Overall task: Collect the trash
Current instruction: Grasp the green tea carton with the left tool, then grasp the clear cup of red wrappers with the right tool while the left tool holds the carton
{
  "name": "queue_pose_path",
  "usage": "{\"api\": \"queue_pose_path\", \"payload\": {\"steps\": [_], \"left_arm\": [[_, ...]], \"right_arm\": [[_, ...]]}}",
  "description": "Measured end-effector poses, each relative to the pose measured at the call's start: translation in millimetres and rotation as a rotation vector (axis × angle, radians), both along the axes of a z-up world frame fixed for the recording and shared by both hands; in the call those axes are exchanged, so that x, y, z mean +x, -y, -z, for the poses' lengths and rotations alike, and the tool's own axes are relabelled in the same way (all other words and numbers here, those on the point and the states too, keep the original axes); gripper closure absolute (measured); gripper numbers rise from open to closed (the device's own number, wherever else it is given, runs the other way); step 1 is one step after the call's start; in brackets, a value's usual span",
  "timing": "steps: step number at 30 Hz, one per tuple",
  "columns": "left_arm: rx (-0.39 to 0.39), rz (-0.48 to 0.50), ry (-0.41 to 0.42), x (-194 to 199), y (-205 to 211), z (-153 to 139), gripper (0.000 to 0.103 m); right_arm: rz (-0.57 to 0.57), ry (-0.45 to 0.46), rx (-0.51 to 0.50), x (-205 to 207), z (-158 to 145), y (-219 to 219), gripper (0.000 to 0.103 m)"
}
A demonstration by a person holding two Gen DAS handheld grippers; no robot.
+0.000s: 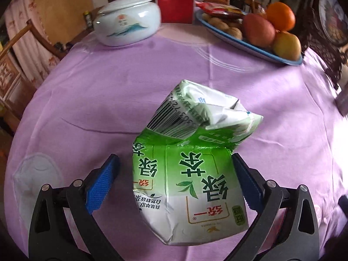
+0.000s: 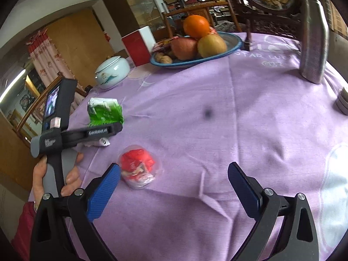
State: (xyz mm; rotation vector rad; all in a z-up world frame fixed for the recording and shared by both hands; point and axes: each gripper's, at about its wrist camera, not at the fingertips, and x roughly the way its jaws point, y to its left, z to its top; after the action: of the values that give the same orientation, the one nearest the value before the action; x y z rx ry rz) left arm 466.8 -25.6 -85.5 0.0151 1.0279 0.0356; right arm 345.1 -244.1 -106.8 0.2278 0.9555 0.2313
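While carton sits askew: left gripper point(image 1: 174, 182) spread, right pad touching the crushed green-and-white tea carton point(image 1: 191, 174), unclamped.
Right gripper point(image 2: 174, 187): released, empty, nearing the clear plastic cup of red wrappers point(image 2: 139, 167).

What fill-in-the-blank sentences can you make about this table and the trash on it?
The crumpled carton between the left gripper fingers is mostly ____.
The open right gripper hovers near a ____ wrapper.
The tablecloth is ____.
The orange tops fruit in a ____-rimmed dish.

Missing: green; red; purple; blue
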Motion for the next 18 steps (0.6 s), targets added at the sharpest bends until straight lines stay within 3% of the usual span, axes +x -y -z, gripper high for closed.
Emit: {"api": "queue_pose_path", "payload": {"steps": [5,11,18], "left_arm": [[0.011,-0.014,0.018,-1,1,0,0.005],[0.011,-0.019,0.025,0,2,1,0.005],[0.011,-0.019,0.026,-1,1,1,0.005]], "right_arm": [[-0.085,0.007,-0.077,1,4,-35,0.006],[-0.106,-0.007,-0.159,8,13,-50,0.006],[-0.088,-0.059,-0.114,20,23,-45,0.005]]}}
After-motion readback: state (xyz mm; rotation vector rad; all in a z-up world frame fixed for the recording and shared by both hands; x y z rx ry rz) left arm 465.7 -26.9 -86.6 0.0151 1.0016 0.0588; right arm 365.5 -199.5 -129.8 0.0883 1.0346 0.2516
